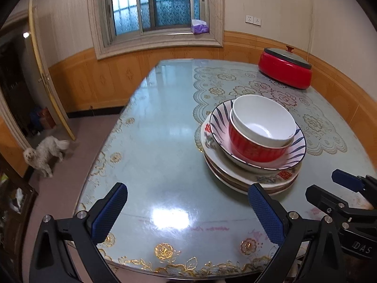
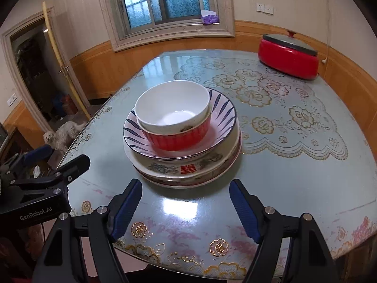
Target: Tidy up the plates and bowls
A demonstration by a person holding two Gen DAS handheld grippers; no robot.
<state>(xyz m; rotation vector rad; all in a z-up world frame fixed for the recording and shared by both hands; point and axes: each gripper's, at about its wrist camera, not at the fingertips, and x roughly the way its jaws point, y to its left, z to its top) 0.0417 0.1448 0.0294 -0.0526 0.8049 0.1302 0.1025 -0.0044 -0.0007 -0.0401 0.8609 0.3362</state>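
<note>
Both the left claw (image 1: 187, 208) and right claw (image 2: 186, 204) are held wide open and empty, near the stack on the tabletop (image 2: 294, 165). The white bowl (image 2: 173, 107), nested tilted in the red bowl (image 2: 179, 136) atop the plates (image 2: 188, 169), could be tipped if nudged.

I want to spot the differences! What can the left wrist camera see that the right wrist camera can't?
Only the left wrist view shows the right hand-held gripper at its right edge, marked "DAS".

Only the right wrist view shows the left hand-held gripper at its left edge, marked "GenRobot.AI", and a wall switch beside the doorway.

Both show the white bowl nested in the red bowl on stacked plates, the red pot, the window and a white dog.
</note>
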